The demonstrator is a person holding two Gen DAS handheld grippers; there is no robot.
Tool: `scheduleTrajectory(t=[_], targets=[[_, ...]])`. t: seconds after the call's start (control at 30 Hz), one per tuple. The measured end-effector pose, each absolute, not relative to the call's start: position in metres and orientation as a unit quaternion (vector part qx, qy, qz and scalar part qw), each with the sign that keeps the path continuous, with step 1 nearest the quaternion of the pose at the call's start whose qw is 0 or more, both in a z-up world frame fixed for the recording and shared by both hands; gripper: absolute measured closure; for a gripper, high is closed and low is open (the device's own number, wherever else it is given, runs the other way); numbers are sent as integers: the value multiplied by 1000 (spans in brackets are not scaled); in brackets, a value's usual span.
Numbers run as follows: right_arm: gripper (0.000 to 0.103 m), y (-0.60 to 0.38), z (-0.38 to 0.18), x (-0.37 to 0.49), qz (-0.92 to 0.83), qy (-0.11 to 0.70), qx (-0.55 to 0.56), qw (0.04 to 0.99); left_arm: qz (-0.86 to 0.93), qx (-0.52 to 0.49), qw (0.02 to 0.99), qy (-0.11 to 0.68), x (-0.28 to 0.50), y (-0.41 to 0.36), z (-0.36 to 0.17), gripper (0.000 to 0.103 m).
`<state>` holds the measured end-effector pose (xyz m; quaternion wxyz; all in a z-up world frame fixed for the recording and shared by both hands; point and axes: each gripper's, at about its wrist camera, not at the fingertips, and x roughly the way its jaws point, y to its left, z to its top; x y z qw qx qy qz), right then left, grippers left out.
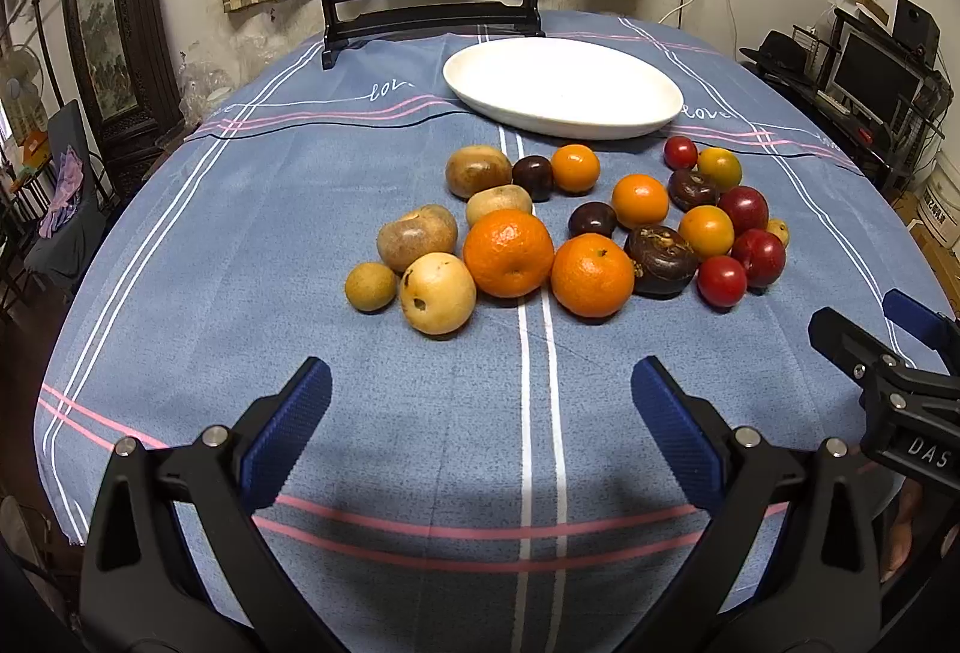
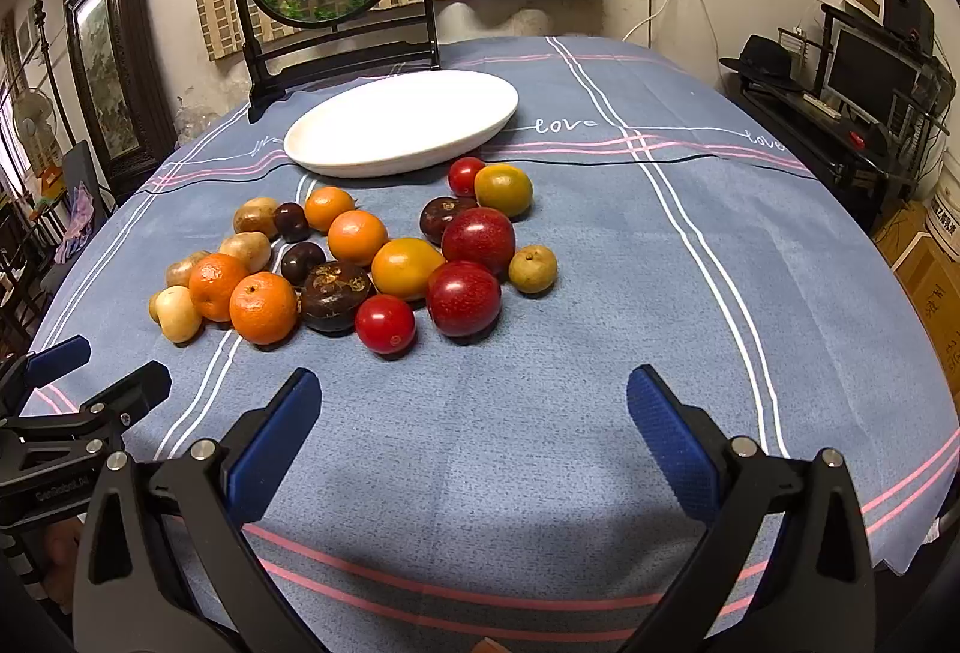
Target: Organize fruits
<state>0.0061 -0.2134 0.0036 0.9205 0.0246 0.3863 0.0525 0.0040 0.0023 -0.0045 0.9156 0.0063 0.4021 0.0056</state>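
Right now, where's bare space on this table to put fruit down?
The white plate is empty. Bare cloth lies between the fruit pile and both open grippers, left gripper, right gripper, and right of the pile. The pile itself is crowded.

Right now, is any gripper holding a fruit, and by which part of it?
Nothing is held. The left gripper and the right gripper are both open above the blue striped tablecloth, short of the pile of fruits.

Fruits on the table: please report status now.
Left gripper and right gripper open, empty. Fruits loose on cloth; white plate behind, bare. Nothing in the way.
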Motion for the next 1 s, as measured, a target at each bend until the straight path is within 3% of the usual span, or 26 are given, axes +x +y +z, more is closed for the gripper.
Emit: scheduleTrajectory(t=[1.0], targets=[[1, -218, 0, 6, 49, 389, 29, 920, 9, 7, 913, 407, 1, 3, -4, 2]])
